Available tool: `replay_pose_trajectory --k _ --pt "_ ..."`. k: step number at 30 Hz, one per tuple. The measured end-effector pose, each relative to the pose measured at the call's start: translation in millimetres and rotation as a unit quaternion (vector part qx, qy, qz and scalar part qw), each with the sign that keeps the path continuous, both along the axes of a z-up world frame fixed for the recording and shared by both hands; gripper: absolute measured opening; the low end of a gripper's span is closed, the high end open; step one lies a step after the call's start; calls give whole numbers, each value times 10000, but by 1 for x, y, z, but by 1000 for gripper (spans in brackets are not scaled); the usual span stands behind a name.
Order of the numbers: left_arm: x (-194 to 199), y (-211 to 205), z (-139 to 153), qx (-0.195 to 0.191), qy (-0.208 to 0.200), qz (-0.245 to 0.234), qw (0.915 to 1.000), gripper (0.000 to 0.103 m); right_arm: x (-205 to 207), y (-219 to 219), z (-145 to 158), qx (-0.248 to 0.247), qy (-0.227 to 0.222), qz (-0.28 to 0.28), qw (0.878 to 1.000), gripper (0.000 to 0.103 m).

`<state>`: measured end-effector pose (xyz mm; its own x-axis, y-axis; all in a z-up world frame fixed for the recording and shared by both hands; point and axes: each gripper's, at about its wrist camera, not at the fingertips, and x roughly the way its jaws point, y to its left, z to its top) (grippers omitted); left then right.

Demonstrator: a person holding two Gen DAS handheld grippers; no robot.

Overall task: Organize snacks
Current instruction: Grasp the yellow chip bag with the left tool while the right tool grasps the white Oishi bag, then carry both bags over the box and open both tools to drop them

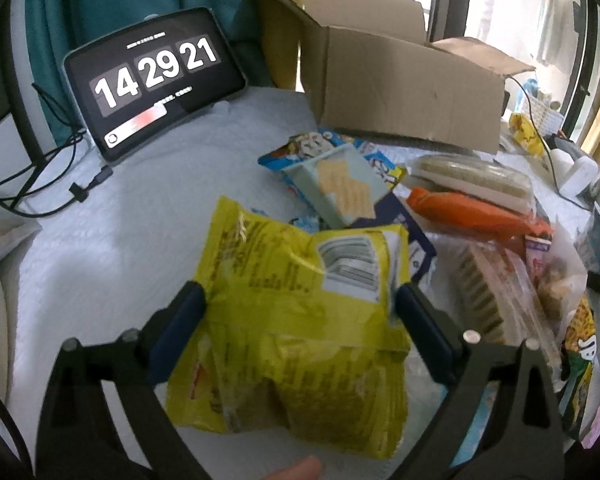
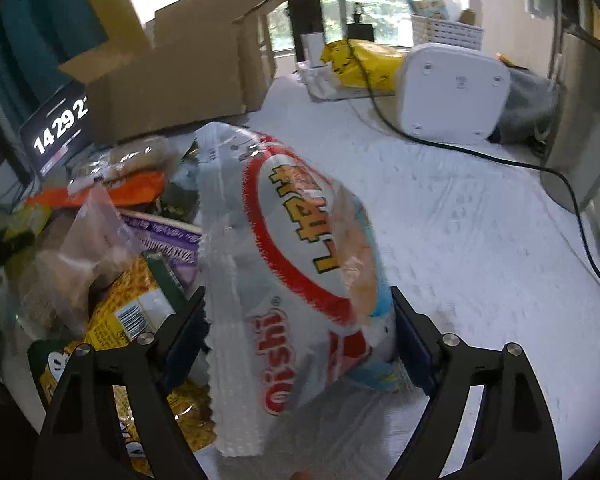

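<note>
Snacks: we see a loose heap of packets on the white cloth, just in front of the open cardboard box.
Left gripper: our left gripper pinches a yellow-green snack bag by its sides, its back label facing us, held above the cloth near the heap.
Right gripper: our right gripper clamps a white Oishi bag with a red ring on its front, held at the heap's right edge.
Heap contents: we make out a pale blue wafer pack, an orange packet and a clear tray of biscuits.
Tablet: a clock screen stands left of the box, reading 14 29 21.
Right side: a white appliance lies on the cloth, well apart from the heap.
</note>
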<state>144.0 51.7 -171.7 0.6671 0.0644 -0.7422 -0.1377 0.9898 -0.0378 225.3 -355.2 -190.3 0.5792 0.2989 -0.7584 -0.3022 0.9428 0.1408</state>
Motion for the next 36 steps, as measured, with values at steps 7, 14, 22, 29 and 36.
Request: replay_pose_trajectory --k 7,14,22,29,36 --pt "4 5 0 -161 -56 -84 9998 97 -5 -9 14 139 -294 -84 9994 64" --pt "5 5 0 -199 -142 -214 9995 73 -11 3 30 7 -633 57 9980 54" --pt "-3 11 10 -422 -414 -168 9981 59 -14 18 60 5 -987 179 9950 54" --pt "-18 24 45 -468 -788 -104 9957 59 -14 33 82 30 -1216 316 9921 54" --pt "-22 24 87 -366 -1270 -172 9911 59 -6 46 100 123 -1429 455 9886 54"
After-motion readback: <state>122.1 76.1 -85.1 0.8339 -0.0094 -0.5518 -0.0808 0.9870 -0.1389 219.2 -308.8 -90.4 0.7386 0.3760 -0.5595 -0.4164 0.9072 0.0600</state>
